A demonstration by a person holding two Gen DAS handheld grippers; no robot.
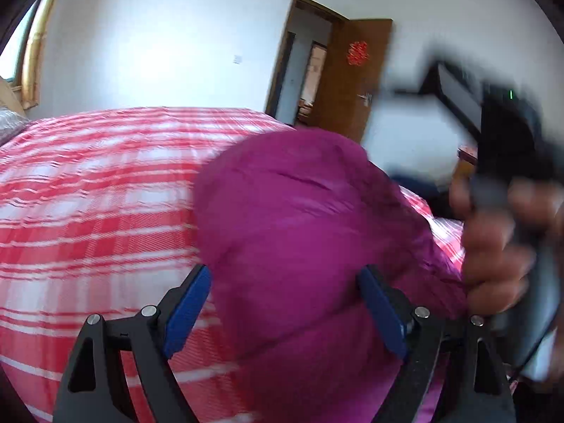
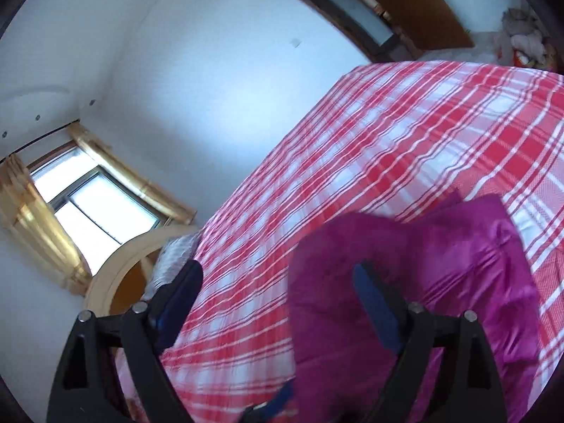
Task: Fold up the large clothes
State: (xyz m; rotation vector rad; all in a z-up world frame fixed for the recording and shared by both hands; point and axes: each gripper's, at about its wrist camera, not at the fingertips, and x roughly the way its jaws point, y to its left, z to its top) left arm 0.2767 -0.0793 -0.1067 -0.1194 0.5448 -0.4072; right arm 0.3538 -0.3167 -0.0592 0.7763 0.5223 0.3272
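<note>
Spreading across most of both views, the red-and-white plaid bedspread [image 1: 88,194] serves as the folding surface, filling the left and centre of the left wrist view and the right half of the right wrist view. On it lies the magenta padded garment [image 2: 476,264], bunched at the lower right of the right wrist view and bulging up through the centre of the left wrist view. The left gripper [image 1: 285,303] stands with its blue pads wide apart, and the garment fills the gap between them, though I cannot tell whether the pads touch cloth. The right gripper [image 2: 278,303] is also spread wide, one finger over the plaid, the other against the magenta mound; nothing looks pinched. Its blurred handle and the right hand [image 1: 500,246] fill the right edge of the left wrist view. To fold well, I judge each claw should close on a single edge, lift evenly, and lay the puffy layers flat.
</note>
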